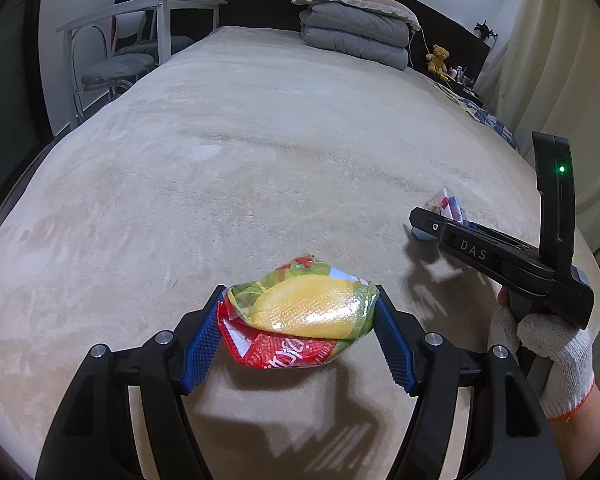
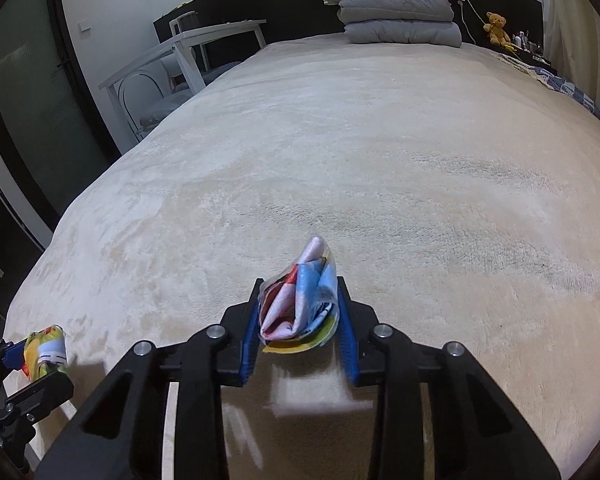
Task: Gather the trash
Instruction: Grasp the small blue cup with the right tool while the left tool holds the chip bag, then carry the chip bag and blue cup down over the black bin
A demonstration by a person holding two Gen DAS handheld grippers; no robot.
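My left gripper (image 1: 300, 300) is shut on a crumpled yellow, green and red snack wrapper (image 1: 300, 312), held just above the beige bed cover (image 1: 260, 140). The same wrapper shows at the lower left of the right wrist view (image 2: 46, 346). My right gripper (image 2: 300, 292) is shut on a crumpled blue, white and pink wrapper (image 2: 304, 296), also lifted over the bed. In the left wrist view that gripper (image 1: 424, 220) is at the right, held by a white-gloved hand (image 1: 556, 360), with its wrapper (image 1: 446, 202) at the tip.
Folded grey blankets with a pillow (image 1: 356, 28) lie at the head of the bed. A white table and chairs (image 1: 140, 32) stand to the left. A teddy bear (image 1: 438, 58) sits on a dark shelf at the back right. Curtains (image 1: 560, 60) hang on the right.
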